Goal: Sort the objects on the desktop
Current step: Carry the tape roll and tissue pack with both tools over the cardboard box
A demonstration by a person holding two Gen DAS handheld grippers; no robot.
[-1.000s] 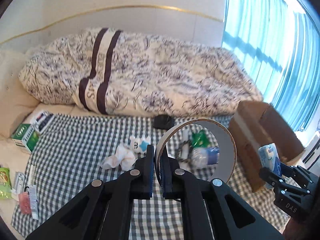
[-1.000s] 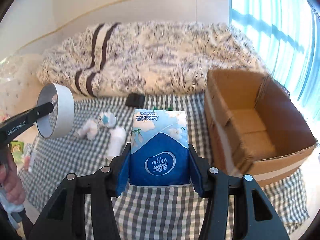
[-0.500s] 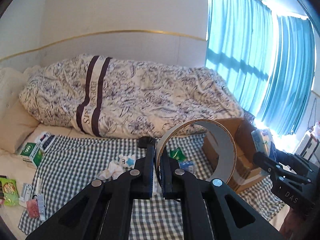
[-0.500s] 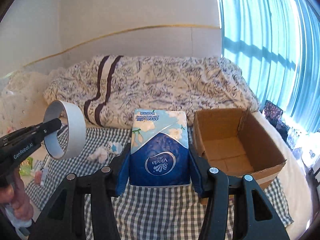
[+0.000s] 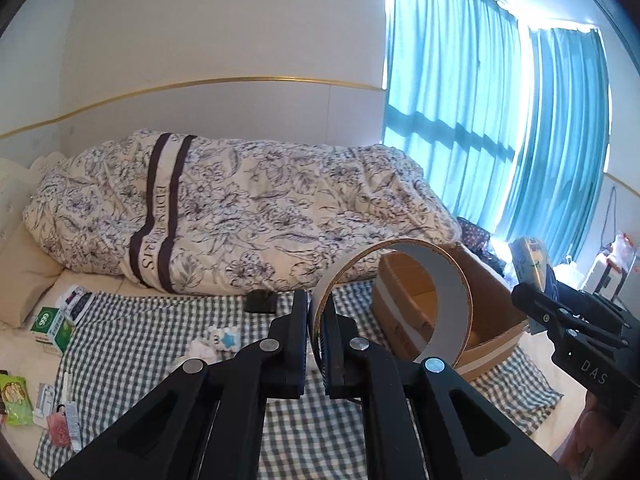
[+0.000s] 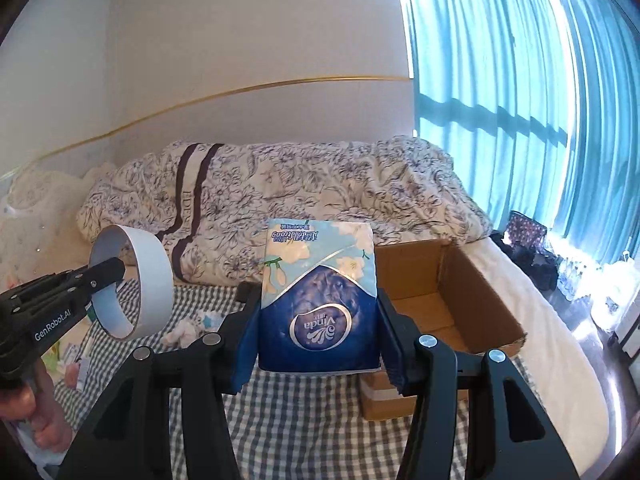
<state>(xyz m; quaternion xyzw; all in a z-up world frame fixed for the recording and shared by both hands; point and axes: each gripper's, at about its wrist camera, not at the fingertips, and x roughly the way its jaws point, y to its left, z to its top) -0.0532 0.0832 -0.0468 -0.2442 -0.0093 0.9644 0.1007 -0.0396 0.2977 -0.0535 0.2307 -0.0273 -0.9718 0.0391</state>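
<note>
The left gripper (image 5: 316, 312) is pinching the wall of a wide cardboard tape ring with a white inner face (image 5: 394, 300), its two black fingers (image 5: 298, 316) drawn almost together with only the ring's thin wall between them. The ring is hanging upright in the air, to the right of the fingers, above the grey-and-white checked cloth (image 5: 136, 340).

The right gripper (image 6: 318, 320) is clamping a blue-and-white soft pack of Vinda tissues (image 6: 318, 296), its fingers (image 6: 390, 340) spread wide and pressing on the pack's two sides. The pack is being held upright in the air, just left of the open brown cardboard box (image 6: 472, 296) that is sitting at the right end of the cloth.

Compared with a second ago, both grippers are sitting higher and further back: the box, the floral quilt (image 5: 248, 216) and the teal curtains (image 5: 480, 120) are showing more fully, and the small items on the cloth are looking smaller. Both grips are unchanged.

A hand (image 6: 28, 412) is gripping the left tool's handle.
</note>
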